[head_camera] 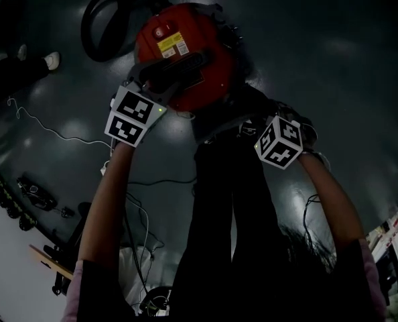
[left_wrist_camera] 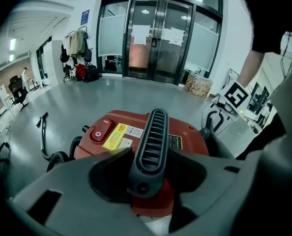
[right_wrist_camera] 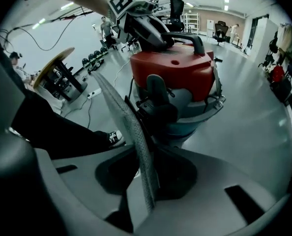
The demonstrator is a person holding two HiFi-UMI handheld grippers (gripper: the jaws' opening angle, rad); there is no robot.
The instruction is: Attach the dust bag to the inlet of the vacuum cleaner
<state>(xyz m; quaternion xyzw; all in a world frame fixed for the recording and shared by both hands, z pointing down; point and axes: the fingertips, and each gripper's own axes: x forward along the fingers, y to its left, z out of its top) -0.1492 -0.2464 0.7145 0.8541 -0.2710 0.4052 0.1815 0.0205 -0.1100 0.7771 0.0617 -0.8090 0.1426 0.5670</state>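
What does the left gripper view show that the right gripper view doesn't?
Only the left gripper view: glass doors, the vacuum's red switch and yellow label. Only the right gripper view: a grey mesh sheet, probably the dust bag, standing loose between the right gripper's open jaws, and the vacuum's grey body. Both: the red lid and its black handle, clamped by the left gripper.

Office hall: glass doors (left_wrist_camera: 158, 33), coat rack (left_wrist_camera: 77, 50), chairs (left_wrist_camera: 17, 90).
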